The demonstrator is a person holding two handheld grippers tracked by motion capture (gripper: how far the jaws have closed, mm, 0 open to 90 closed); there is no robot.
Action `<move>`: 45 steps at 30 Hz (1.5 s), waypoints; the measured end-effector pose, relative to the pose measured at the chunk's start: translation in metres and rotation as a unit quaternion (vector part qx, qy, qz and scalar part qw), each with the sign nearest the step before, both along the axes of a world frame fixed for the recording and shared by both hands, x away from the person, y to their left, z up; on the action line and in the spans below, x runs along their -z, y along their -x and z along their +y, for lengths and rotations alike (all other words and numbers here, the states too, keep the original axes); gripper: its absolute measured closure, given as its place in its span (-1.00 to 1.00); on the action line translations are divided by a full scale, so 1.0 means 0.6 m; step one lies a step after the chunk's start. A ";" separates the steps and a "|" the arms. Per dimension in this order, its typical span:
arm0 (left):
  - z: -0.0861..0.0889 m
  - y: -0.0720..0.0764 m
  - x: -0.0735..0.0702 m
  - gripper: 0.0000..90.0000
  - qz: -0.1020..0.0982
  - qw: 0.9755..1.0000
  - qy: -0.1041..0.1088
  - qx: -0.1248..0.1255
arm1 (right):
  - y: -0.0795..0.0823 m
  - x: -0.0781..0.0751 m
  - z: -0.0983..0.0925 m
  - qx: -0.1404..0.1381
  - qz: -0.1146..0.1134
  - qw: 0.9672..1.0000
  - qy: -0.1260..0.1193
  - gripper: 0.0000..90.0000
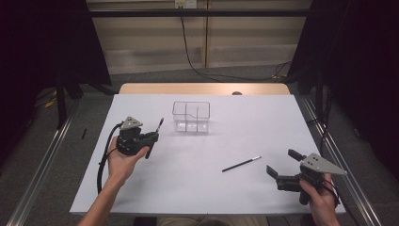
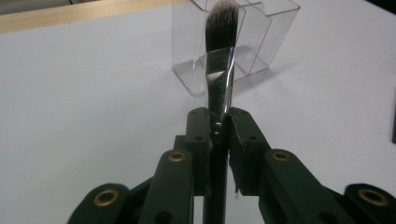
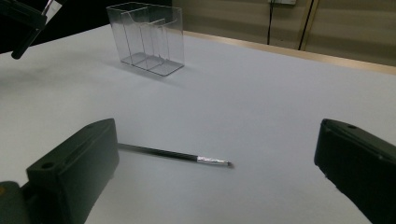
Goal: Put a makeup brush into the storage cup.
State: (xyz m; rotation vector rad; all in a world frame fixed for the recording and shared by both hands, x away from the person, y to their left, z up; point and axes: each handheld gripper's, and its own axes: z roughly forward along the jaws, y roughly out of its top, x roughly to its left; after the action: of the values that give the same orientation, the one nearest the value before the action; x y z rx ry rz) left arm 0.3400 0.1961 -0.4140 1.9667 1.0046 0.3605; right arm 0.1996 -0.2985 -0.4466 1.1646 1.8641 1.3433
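My left gripper (image 1: 153, 136) is shut on a flat makeup brush (image 2: 219, 70), whose dark, white-tipped bristles point up and toward the clear organizer (image 2: 243, 42). The same brush (image 1: 160, 125) sticks out of the jaws in the high view, left of the clear divided organizer (image 1: 191, 117). A thin black brush (image 1: 241, 164) lies flat on the white table, left of my right gripper (image 1: 282, 162). That gripper is open, and in the right gripper view the thin brush (image 3: 173, 154) lies just ahead, between its fingers (image 3: 74, 158).
The white table top (image 1: 202, 183) ends in a wooden strip (image 1: 202, 88) at the far side. Metal rails run along both sides on the floor. Black cables trail from the far wall behind the table.
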 end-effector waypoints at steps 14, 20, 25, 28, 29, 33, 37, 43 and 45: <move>0.007 0.010 -0.007 0.76 -0.064 0.996 0.056 0.001 | 0.000 0.000 0.000 0.001 0.000 1.000 -0.001 -1.00; 0.005 0.017 -0.012 0.76 -0.092 0.993 0.074 0.002 | 0.000 0.000 0.000 0.001 -0.001 1.000 -0.001 -1.00; 0.002 0.019 -0.014 0.76 -0.098 0.992 0.084 0.000 | 0.000 0.000 0.000 0.001 -0.002 1.000 -0.001 -1.00; -0.001 0.020 -0.015 0.76 -0.102 0.991 0.089 0.003 | 0.000 0.000 0.000 0.001 -0.002 1.000 -0.002 -1.00; -0.001 0.020 -0.015 0.76 -0.102 0.991 0.089 0.003 | 0.000 0.000 0.000 0.001 -0.002 1.000 -0.002 -1.00; -0.009 0.021 -0.018 0.76 -0.111 0.990 0.088 0.014 | 0.000 0.000 0.001 0.000 -0.001 1.000 0.000 -1.00; -0.020 0.022 -0.021 0.76 -0.113 0.989 0.092 0.020 | 0.000 0.000 0.001 -0.001 -0.001 1.000 -0.001 -1.00; -0.036 0.018 -0.025 0.76 -0.107 0.989 0.095 0.030 | 0.000 0.000 0.001 0.001 -0.002 1.000 -0.002 -1.00; -0.042 0.018 -0.026 0.76 -0.107 0.989 0.097 0.033 | 0.000 -0.001 0.001 0.004 -0.004 1.000 -0.003 -1.00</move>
State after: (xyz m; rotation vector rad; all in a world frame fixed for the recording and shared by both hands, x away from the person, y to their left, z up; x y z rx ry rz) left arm 0.3294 0.1708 -0.3982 1.7405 0.8053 0.4109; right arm 0.1996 -0.2981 -0.4462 1.1672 1.8501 1.3475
